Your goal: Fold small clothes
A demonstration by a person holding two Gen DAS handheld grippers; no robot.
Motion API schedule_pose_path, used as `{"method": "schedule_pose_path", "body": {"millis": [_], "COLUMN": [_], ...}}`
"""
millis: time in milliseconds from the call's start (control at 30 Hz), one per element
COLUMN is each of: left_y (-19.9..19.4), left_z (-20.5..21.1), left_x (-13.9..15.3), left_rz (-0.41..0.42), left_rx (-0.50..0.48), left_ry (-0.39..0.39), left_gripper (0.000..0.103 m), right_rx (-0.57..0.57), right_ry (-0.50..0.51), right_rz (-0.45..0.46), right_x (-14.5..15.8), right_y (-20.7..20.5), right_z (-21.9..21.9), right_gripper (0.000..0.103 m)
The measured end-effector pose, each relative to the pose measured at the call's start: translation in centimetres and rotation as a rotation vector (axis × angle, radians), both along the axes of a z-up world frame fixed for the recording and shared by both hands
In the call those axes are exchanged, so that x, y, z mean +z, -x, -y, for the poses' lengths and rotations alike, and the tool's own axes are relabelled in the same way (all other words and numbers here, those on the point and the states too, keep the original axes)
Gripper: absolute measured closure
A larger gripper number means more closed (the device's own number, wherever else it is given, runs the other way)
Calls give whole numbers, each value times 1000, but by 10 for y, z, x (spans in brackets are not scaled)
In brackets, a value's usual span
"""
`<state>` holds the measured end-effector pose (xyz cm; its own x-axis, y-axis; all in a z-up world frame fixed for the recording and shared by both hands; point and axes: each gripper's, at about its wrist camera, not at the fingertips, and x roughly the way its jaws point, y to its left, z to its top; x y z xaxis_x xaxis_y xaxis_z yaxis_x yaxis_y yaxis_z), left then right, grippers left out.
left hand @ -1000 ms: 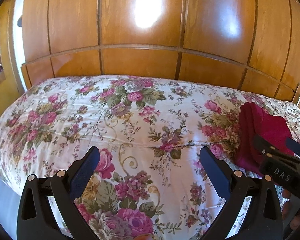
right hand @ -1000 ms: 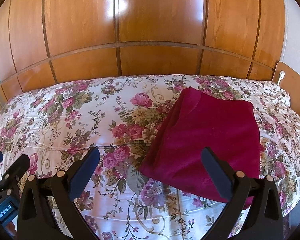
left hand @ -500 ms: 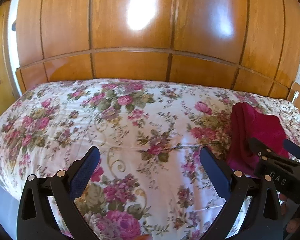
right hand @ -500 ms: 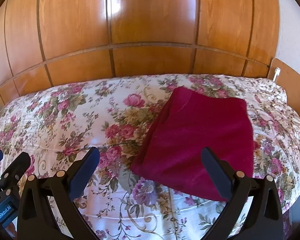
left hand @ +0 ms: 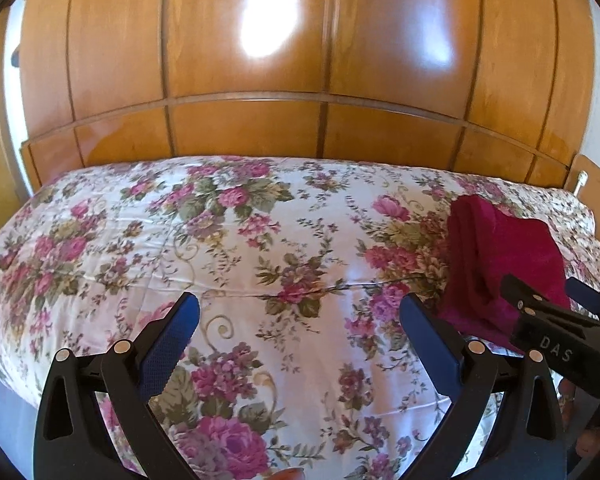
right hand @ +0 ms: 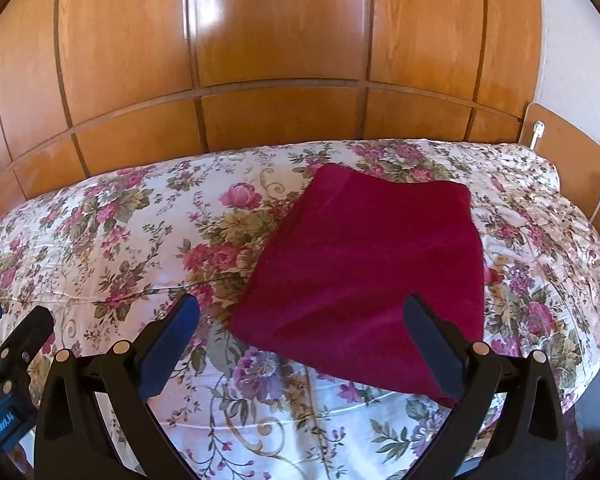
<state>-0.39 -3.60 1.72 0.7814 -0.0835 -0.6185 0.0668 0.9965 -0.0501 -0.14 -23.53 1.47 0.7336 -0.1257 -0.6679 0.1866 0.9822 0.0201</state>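
Both the left tongs (left hand: 300, 332) and right tongs (right hand: 302, 330) gape wide, empty; a careless pinch risks dragging the folded crimson garment (right hand: 372, 276) or snagging the floral bedspread (right hand: 140, 248).

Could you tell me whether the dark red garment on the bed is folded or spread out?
Folded: the dark red garment lies as a compact rectangle with straight edges on the floral bedspread, no sleeves or legs showing.

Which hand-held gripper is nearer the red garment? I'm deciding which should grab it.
The right hand-held gripper: the folded dark red garment lies straight ahead between its open fingers. The left hand-held gripper faces bare floral bedspread.
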Motion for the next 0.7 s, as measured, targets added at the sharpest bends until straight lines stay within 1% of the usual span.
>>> {"method": "schedule_pose_path", "body": {"millis": [100, 233, 700], "left_y": [-1, -4, -16], "left_z": [-11, -28, -54], "left_x": [-1, -5, -19], "left_rz": [-3, -14, -58], "left_rx": [35, 82, 155], "left_ry": [4, 13, 21], "left_gripper": [4, 4, 4], "right_rx": [40, 64, 142], "right_ry": [6, 12, 23], "right_rz": [-4, -8, -33], "right_x": [-1, -2, -9], "right_y": [-4, -8, -26], "right_z": [-13, -24, -55], "right_gripper": [2, 2, 2]}}
